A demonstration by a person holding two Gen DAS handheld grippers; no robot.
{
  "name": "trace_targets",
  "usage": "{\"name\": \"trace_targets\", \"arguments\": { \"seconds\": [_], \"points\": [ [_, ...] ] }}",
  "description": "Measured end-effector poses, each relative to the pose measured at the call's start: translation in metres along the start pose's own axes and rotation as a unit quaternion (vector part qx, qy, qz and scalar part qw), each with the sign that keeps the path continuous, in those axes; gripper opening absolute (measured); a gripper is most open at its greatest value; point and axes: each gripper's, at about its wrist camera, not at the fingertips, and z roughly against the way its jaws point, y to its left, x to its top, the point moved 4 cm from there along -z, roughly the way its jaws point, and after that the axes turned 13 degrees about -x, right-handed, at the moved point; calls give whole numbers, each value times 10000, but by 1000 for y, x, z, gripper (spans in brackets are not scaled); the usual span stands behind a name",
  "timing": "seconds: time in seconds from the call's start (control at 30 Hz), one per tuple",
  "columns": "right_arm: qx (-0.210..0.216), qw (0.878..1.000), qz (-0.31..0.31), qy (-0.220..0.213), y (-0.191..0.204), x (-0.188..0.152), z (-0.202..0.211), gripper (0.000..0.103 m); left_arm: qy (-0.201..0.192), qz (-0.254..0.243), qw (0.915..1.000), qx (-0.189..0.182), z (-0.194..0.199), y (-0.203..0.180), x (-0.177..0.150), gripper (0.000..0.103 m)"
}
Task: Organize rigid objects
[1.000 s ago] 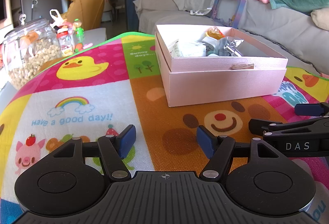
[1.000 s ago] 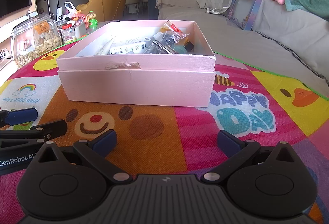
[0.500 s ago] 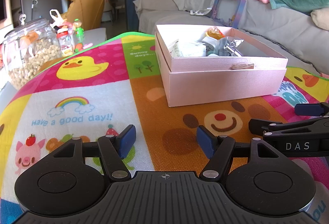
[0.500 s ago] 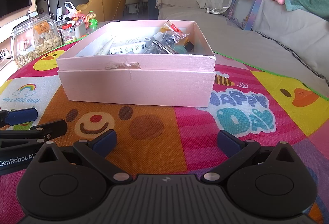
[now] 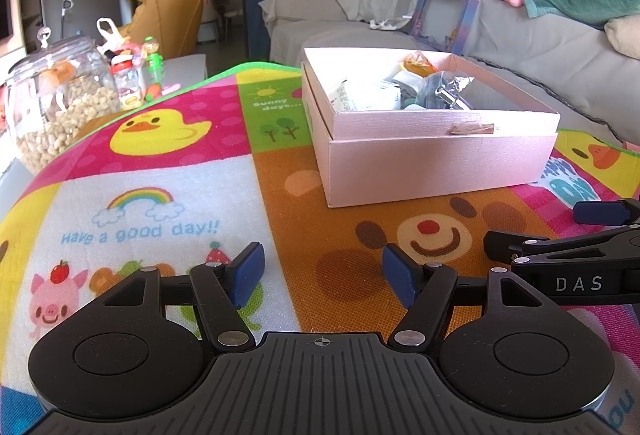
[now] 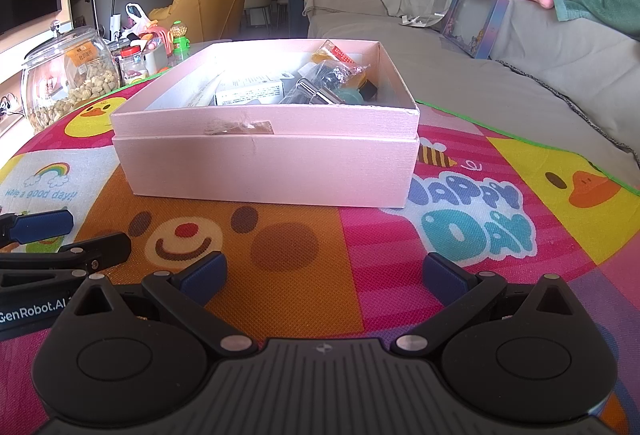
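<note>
My left gripper: jaws apart, empty | my right gripper: jaws apart, empty | both poised low over colourful cartoon play mat, facing open pale-pink cardboard box holding assorted packets, likely ready to reach in.

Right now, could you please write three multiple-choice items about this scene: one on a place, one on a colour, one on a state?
1. Where does the glass jar stand, seen from the right wrist view?
A. left of the box
B. inside the box
C. on the sofa

2. What colour is the box?
A. blue
B. pink
C. green

3. How is the right gripper?
A. shut on the box
B. shut, empty
C. open, empty

Key: 1 A, the jar stands beyond the mat's left edge; 2 B, its walls are pink; 3 C, only mat shows between the pads.
</note>
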Motion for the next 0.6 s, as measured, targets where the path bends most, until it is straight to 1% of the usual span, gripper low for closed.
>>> {"name": "trace_targets", "arguments": {
  "seconds": [0.6],
  "points": [
    [0, 10000, 0, 0, 0, 0, 0, 103, 0, -3, 10000, 12, 0, -2, 0, 72]
  ]
}}
